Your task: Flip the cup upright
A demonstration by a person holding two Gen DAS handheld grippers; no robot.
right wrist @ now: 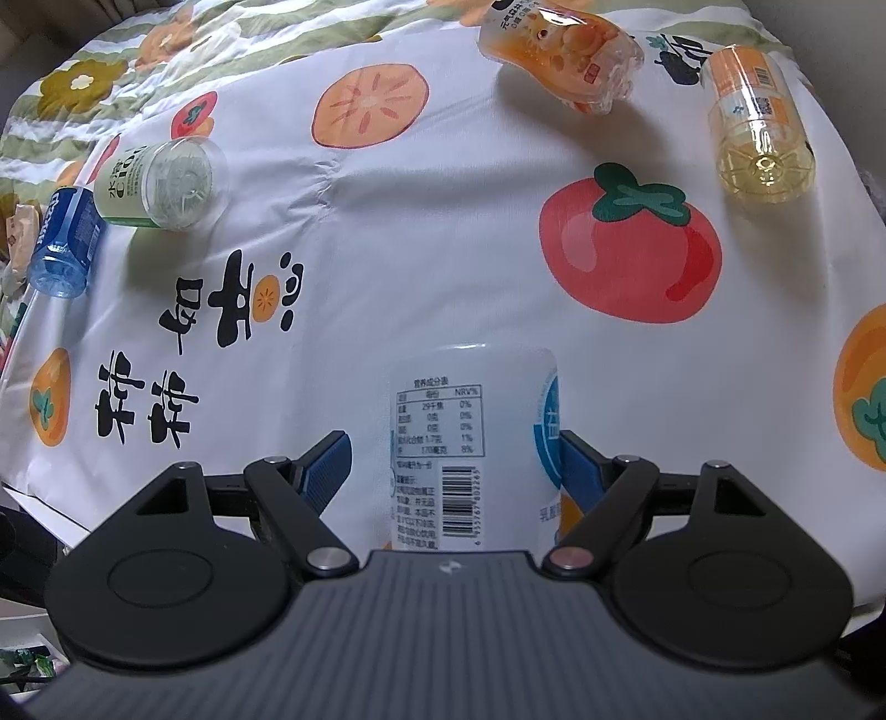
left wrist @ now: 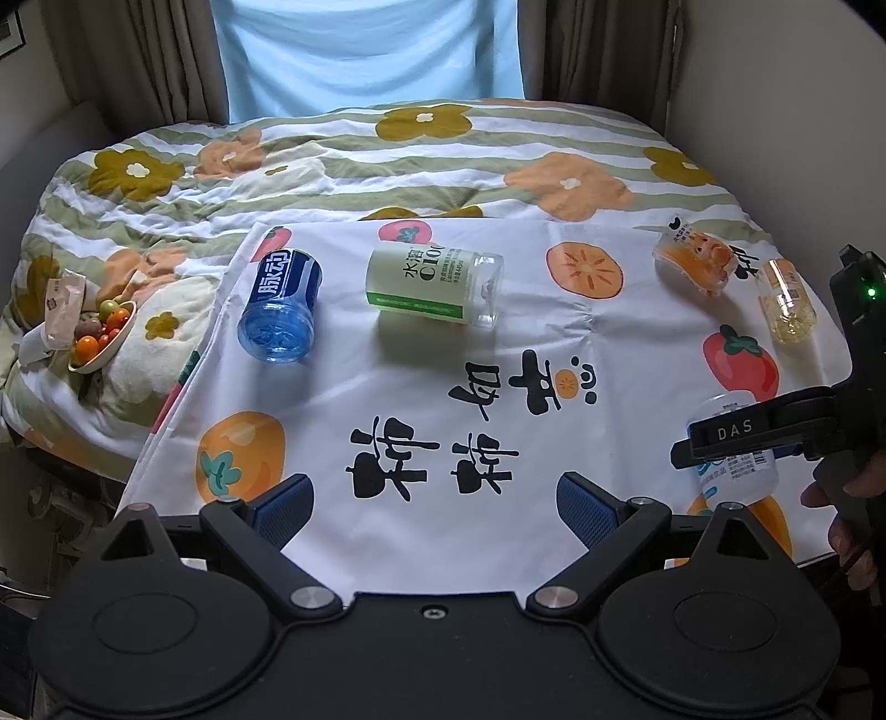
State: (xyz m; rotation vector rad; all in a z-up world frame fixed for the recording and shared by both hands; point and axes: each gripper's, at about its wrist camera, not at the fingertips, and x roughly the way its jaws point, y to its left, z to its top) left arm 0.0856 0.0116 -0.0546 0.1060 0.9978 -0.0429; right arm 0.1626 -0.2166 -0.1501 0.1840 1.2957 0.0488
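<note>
Fingers of the right gripper (right wrist: 454, 465) straddle the white cup (right wrist: 470, 443), a cut-off bottle with a nutrition label and barcode, which lies on its side on the persimmon cloth (right wrist: 443, 232) near the cloth's front edge; the blue pads sit either side of its body with a sliver of gap on the left and the right pad hard by the label, so the jaws look spread and not yet pinching, though contact on the right side is hard to judge. Judging by that, the step in hand is the approach and grasp, with the flip itself not begun. Left gripper (left wrist: 437, 509) hangs released over the front of the cloth, holding nothing, well apart from the white cup. Farther back on the cloth lie other tipped containers: a blue cup (left wrist: 279, 307) and a green-labelled cup (left wrist: 434, 285) toward the cloth's left rear, an orange pouch cup (right wrist: 559, 52) and a yellow cup (right wrist: 761, 122) toward its right rear. Next move calls for closing squarely on the white cup's middle, lifting it just clear of the soft cloth, then rolling the wrist so its base comes down flat; the bedding beneath may let it topple
</note>
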